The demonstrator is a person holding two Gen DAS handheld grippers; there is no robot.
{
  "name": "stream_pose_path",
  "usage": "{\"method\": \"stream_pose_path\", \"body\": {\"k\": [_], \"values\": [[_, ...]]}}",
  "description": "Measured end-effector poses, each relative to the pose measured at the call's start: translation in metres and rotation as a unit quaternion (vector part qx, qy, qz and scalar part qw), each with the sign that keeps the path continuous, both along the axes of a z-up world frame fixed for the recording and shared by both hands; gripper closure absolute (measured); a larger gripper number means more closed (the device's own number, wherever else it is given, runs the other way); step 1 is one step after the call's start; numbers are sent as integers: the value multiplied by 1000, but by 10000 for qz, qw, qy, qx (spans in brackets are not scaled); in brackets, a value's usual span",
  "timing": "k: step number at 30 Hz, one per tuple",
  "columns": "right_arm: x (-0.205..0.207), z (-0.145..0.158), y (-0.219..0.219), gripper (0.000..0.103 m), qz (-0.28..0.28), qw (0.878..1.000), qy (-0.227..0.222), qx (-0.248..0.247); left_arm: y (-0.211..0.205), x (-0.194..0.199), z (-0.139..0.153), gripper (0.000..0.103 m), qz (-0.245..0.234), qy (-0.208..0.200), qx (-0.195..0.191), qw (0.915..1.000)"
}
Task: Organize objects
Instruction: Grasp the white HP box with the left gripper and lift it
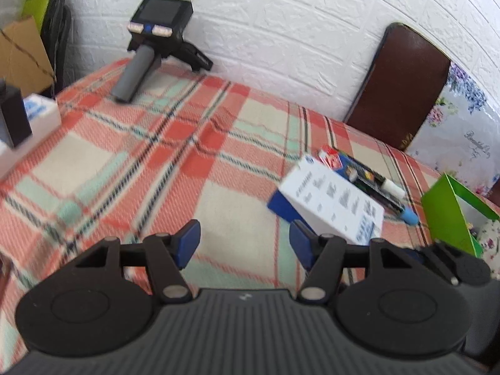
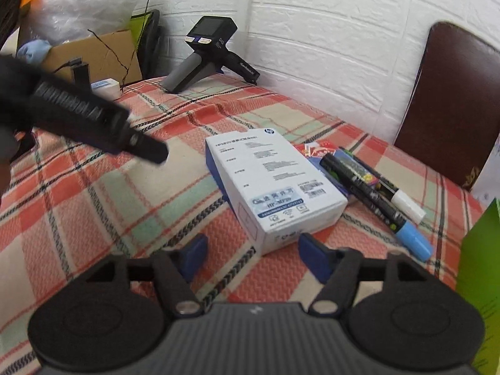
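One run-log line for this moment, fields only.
left gripper: open, empty | right gripper: open, near white box | markers: beside box on plaid cloth | green box: right edge

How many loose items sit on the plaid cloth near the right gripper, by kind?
Boxes: 1, the white box
Markers: 2, white-capped marker and blue-capped marker
Red packets: 1, red packet, partly hidden
Total: 4
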State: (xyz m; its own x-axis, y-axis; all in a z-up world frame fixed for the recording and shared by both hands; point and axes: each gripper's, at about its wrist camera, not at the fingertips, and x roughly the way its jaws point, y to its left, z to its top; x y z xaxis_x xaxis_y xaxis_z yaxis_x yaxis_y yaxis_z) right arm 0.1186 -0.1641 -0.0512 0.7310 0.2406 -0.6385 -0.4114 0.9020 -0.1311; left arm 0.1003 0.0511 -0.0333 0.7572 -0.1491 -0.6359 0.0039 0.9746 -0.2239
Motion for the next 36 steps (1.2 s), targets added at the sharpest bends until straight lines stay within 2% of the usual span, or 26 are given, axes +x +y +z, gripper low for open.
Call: {"method": "stream_pose_path", "body": {"k": [3, 5, 7, 11, 13, 14, 18, 20, 24, 28, 32, 36], "values": [[4, -1, -8, 27, -142, 9999, -8, 11, -2, 20, 11, 29, -131, -272, 190, 9994], [10, -2, -12, 26, -243, 9996, 53, 96, -8, 39, 11, 28, -372, -383, 314, 9981], [16, -3, -14, 25, -316, 9992, 107, 198, -16, 56, 6, 28, -610, -322, 322, 9971], [30, -6, -11, 23, -355, 9985, 180, 371, -22, 83, -15, 28, -1015, 76, -37, 9948], [38, -8, -11, 19, -440, 9971, 277, 553, -21, 83, -25, 29, -1227, 328, -615, 9900], [40, -9, -12, 21, -498, 9960, 319, 670, -22, 82, -28, 32, -1387, 462, -883, 9853], [33, -5, -9, 29, -597, 9948, 328, 758, -36, 49, -23, 32, -1289, 176, -553, 9900], [19, 0, -6, 34, -538, 9955, 172, 767, -34, 31, -15, 33, -1181, 86, -557, 9914], [-16, 20, -3, 34, -370, 9960, -343, 733, -33, -6, 8, 33, -1054, -227, -666, 9919], [-42, 43, -19, 34, -549, 9919, -888, 727, -55, -11, 35, 33, -1293, -436, -791, 9875], [-62, 59, -62, 34, -1089, 9838, -1296, 584, -112, -8, 51, 32, -1938, -578, -793, 9761], [-75, 60, -119, 34, -1799, 9720, -1424, 509, -187, -7, 52, 32, -2671, -645, -571, 9598]]}}
